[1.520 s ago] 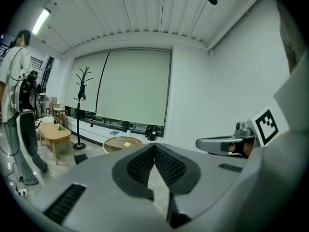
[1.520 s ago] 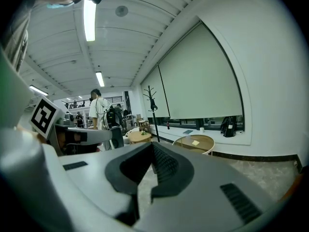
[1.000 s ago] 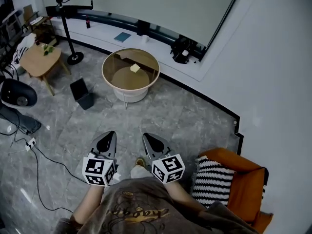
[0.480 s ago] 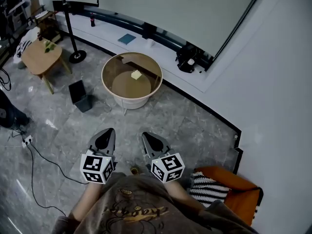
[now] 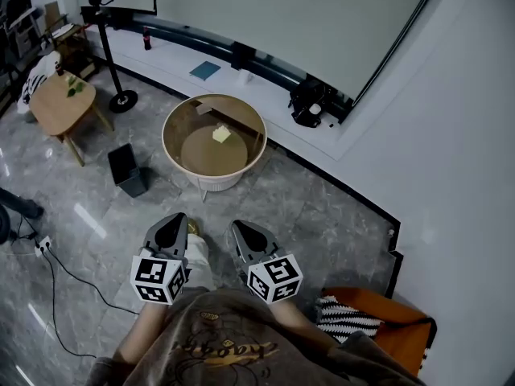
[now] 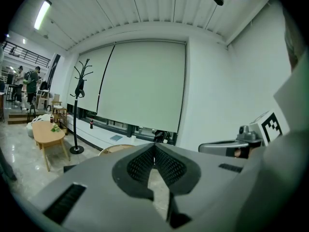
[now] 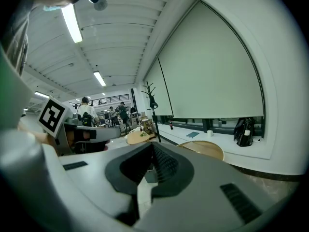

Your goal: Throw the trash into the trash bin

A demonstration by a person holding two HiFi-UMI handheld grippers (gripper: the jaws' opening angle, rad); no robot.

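The table (image 5: 256,139) and the bin (image 5: 129,170) lie a little lower in the head view than a second ago, nearer the grippers. The orange chair (image 5: 402,322) has slid down toward the corner, on the near right of the table. A trouser leg and shoe (image 5: 197,248) now show ahead of the person.

Nearest, the left gripper (image 5: 171,225) (image 6: 154,146) and the right gripper (image 5: 244,230) (image 7: 152,146) are side by side on the near side of the table, both aimed toward it. Each gripper's own view shows its jaws together at the tips with nothing between them.

The bin is black and stands open on the floor just left of the table, apart from it. The table is round, with a pale rim. The trash (image 5: 221,133), a small yellow scrap, lies on it, right of its centre.

Further left of the table is a small wooden table (image 5: 56,107), and behind that a coat stand (image 5: 122,99). Beyond the table runs a white ledge (image 5: 265,103) with a blue book (image 5: 204,71) and, to the right, a black bag (image 5: 310,103).
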